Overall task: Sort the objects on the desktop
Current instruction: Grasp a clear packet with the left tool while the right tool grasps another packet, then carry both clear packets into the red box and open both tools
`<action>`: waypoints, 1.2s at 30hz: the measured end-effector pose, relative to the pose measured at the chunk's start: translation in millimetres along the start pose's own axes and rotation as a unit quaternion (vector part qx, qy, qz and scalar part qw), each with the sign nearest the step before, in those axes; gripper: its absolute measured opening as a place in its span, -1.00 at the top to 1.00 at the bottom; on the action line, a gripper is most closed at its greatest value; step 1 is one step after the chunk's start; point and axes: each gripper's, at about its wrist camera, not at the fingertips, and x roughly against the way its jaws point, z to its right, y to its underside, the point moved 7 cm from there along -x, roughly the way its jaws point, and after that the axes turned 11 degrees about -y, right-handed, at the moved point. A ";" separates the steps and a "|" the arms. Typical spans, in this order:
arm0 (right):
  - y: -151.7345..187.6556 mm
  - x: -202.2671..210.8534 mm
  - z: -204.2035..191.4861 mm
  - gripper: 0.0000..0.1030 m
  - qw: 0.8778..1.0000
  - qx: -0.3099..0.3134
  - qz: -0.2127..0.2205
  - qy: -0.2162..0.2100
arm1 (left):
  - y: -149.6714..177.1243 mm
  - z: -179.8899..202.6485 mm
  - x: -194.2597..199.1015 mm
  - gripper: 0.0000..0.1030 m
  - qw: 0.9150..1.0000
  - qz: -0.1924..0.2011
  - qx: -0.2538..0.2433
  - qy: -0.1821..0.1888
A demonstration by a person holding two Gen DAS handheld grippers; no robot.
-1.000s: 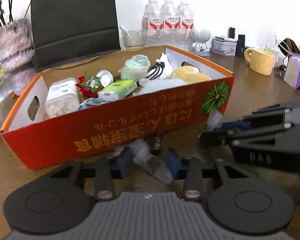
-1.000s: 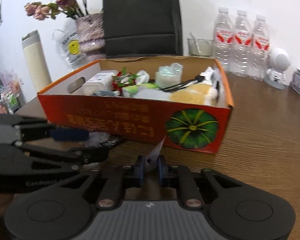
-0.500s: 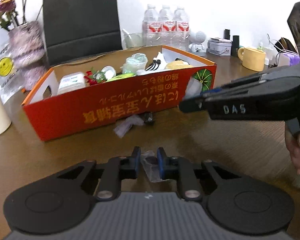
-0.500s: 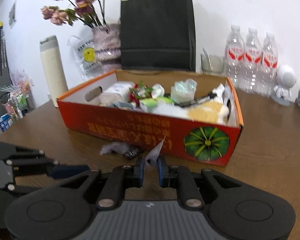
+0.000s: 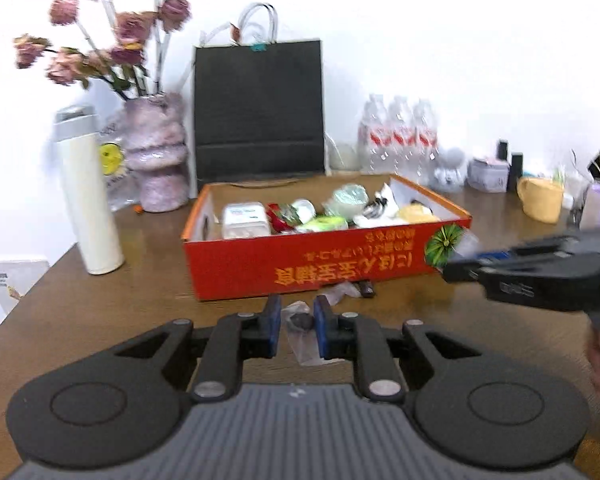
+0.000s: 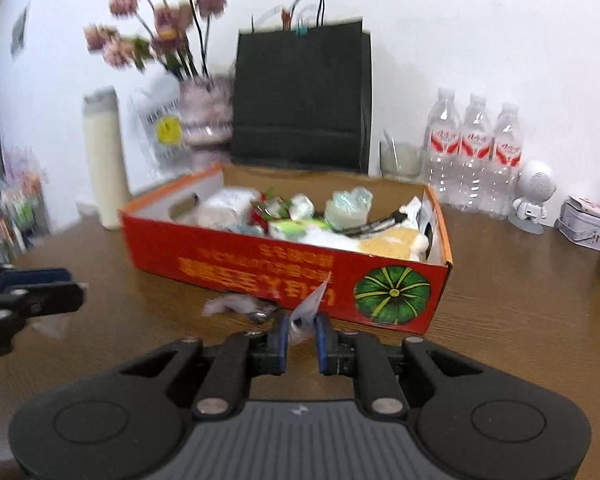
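left gripper [image 5: 296, 330] nearly closed on a clear wrapper [image 5: 300, 340], in front of the box [image 5: 300, 268]. right gripper [image 6: 303, 334] nearly closed on another scrap [image 6: 306, 314]. both judged light, limp, slippery; pinch mid-film.

The left gripper [image 5: 296, 322] pinches a crumpled clear plastic wrapper [image 5: 306, 346] above the brown wooden counter [image 5: 140, 292]. Beyond stands a full orange cardboard box [image 5: 320, 268]; the right gripper [image 5: 460, 266] reaches in alongside.
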 end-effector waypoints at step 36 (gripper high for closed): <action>-74.3 23.0 -20.3 0.70 0.994 -0.022 0.105 -0.021 | -68.8 -36.9 -13.0 0.64 0.993 0.084 0.078 -0.022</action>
